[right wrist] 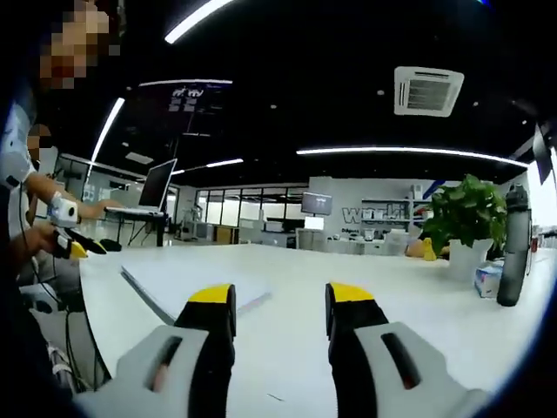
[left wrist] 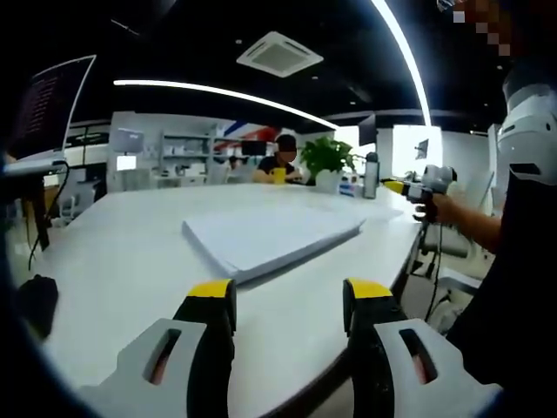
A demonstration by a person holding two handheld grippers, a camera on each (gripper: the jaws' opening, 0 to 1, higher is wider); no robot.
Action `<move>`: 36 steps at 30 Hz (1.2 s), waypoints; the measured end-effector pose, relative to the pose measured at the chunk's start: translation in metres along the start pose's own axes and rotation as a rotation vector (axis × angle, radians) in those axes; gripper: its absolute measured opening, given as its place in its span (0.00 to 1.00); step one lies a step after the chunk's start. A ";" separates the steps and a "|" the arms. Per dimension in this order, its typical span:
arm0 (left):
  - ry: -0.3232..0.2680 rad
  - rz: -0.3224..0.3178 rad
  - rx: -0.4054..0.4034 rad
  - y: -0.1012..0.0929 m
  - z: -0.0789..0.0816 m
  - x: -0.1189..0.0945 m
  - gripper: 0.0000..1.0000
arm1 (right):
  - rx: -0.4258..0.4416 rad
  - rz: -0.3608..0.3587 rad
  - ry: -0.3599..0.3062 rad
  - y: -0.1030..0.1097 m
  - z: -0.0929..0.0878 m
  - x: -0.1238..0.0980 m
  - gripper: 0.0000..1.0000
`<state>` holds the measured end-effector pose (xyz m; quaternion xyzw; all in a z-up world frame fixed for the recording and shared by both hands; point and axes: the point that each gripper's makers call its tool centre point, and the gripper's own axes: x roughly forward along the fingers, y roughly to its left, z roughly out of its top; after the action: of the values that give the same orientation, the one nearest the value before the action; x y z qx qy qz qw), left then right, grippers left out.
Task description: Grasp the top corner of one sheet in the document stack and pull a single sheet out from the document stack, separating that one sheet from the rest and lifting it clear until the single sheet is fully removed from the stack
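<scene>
left gripper (left wrist: 289, 300) is seen at 6 o'clock of the left gripper view, yellow-tipped jaws apart, nothing held between them, bare white table (left wrist: 122, 261) showing in the gap. document stack (left wrist: 270, 235) lies flat on the table just past the jaw tips, toward 12 o'clock from them, sheets squared up, one corner pointing toward 5 o'clock near the table edge. right gripper (left wrist: 402, 185) is seen at 3 o'clock of the same view, held by a hand (left wrist: 439, 207), yellow tip aimed toward 9 o'clock, above the far side of the table and apart from the stack; whether its jaws are apart cannot be told from here.

in the right gripper view the right gripper (right wrist: 276, 300) is at 6 o'clock, jaws apart, nothing clamped, table (right wrist: 365, 279) visible between them. document stack (right wrist: 187, 283) is at about 8 o'clock of the jaw tips, partly hidden behind the left-hand jaw, its edge seen as a thin dark line. the left gripper (right wrist: 78, 246) appears at 9 o'clock, held in a hand (right wrist: 43, 235), off the table edge and apart from the stack.

potted plant (right wrist: 470, 218) stands at 3 o'clock on the table, a dark bottle (right wrist: 513, 248) just beside it. a laptop (right wrist: 155, 187) on a stand is seen at 10 o'clock. a seated person (left wrist: 280, 161) is seen far across the table at 12 o'clock in the left gripper view, next to the plant (left wrist: 329, 161).
</scene>
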<state>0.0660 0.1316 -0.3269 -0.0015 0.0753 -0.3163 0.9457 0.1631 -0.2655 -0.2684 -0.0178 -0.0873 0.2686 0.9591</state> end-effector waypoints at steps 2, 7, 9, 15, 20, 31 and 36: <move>0.008 0.003 -0.001 0.001 -0.002 -0.001 0.50 | -0.061 -0.003 0.023 0.006 -0.005 0.001 0.39; 0.013 0.011 -0.003 0.002 -0.003 -0.002 0.50 | -0.141 0.027 0.075 0.030 -0.019 0.007 0.38; 0.007 0.012 -0.004 0.002 -0.002 -0.001 0.50 | -0.168 0.045 0.085 0.039 -0.023 0.010 0.38; 0.021 -0.006 -0.007 -0.004 -0.005 0.007 0.50 | -0.187 0.124 0.119 0.080 -0.034 0.021 0.39; 0.004 -0.021 0.001 -0.008 0.003 0.007 0.50 | -0.174 0.185 0.122 0.113 -0.043 0.026 0.39; 0.026 -0.021 0.004 -0.008 0.000 0.005 0.50 | -0.177 0.205 0.024 0.139 -0.041 0.031 0.41; 0.032 -0.022 0.007 -0.009 0.001 0.010 0.49 | -0.316 0.184 0.023 0.145 -0.047 0.032 0.44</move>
<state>0.0688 0.1186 -0.3271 0.0061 0.0890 -0.3269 0.9408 0.1242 -0.1247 -0.3215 -0.1794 -0.1156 0.3381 0.9166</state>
